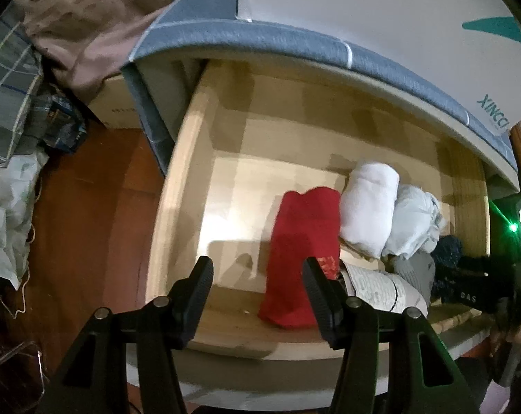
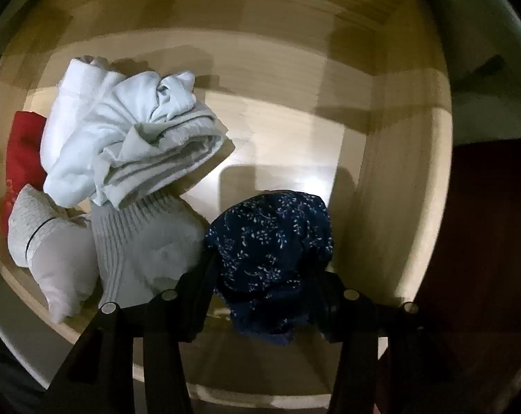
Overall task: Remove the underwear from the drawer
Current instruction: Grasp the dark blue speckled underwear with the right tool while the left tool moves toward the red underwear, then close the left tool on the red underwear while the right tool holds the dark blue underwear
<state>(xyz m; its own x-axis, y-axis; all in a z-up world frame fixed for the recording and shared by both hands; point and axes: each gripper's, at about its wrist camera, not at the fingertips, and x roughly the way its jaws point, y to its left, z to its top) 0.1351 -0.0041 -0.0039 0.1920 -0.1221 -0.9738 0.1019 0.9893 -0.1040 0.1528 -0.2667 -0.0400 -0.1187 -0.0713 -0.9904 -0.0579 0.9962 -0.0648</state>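
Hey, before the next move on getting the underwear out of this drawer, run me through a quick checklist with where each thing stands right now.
1. Drawer pulled out, contents reachable: ok.
2. Navy floral underwear lies between the fingers of the right gripper: ok.
3. Right fingers pressing firmly on it: cannot tell; the cloth hides the fingertips.
4. Left gripper free, with nothing between its fingers: ok; it hangs open above the drawer front beside the red cloth.
5. Navy piece clear of the grey ribbed sock: not ok; they touch, so the sock may drag along.
6. White bundle out of the lifting path: ok.
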